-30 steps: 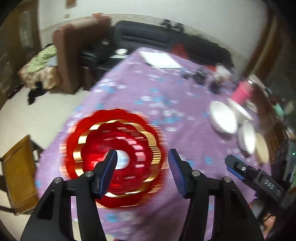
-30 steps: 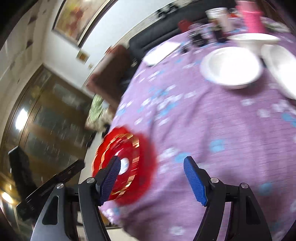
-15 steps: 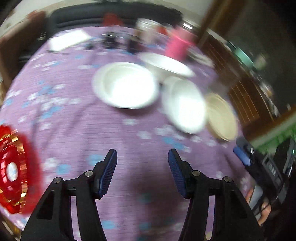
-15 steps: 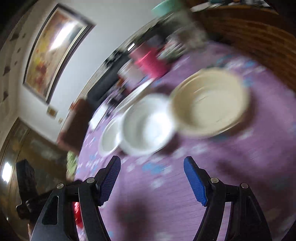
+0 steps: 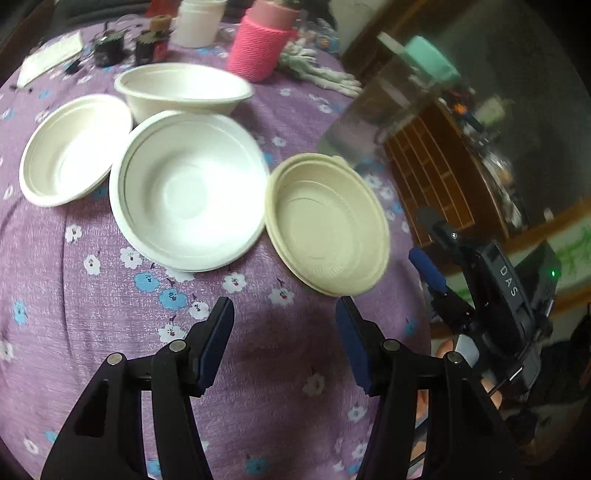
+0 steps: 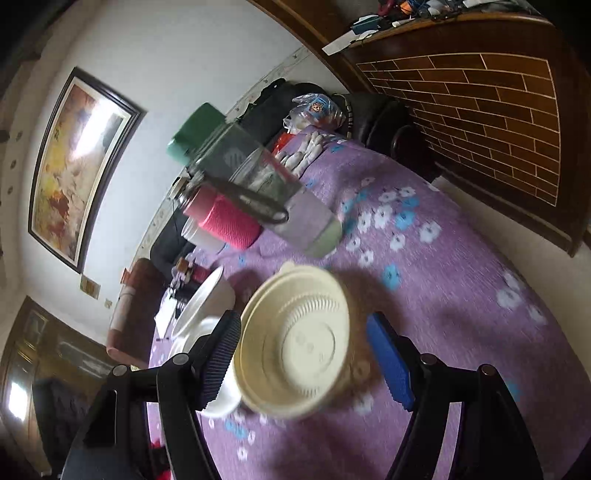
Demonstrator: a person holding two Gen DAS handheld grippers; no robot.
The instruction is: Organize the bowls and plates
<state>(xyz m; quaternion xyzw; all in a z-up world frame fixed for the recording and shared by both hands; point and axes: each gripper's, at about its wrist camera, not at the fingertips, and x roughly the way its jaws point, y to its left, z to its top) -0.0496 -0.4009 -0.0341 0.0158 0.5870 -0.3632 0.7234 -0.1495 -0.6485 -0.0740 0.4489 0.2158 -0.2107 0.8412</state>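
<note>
Four bowls stand on the purple flowered tablecloth (image 5: 110, 302). In the left wrist view a beige bowl (image 5: 325, 221) sits nearest the right edge, a large white bowl (image 5: 188, 188) touches it on the left, a smaller white bowl (image 5: 74, 151) lies further left, and a deep white bowl (image 5: 183, 90) stands behind. My left gripper (image 5: 284, 321) hovers open just short of the beige and large white bowls, with nothing between its fingers. My right gripper (image 6: 302, 325) is open and frames the beige bowl (image 6: 295, 343) without touching it. It also shows at the table's right edge (image 5: 428, 269).
A pink yarn-wrapped cup (image 5: 255, 48), a white cup (image 5: 197, 22), small dark jars (image 5: 110, 46), a sheet of paper (image 5: 51, 55) and a clear bottle with a green lid (image 6: 258, 184) crowd the far side. A wooden cabinet (image 6: 480, 92) stands beyond the table's right edge.
Both views swung away from the red and gold plate at the table's left to the bowls at the right. Both grippers came closer to the beige bowl; their jaws stayed as wide.
</note>
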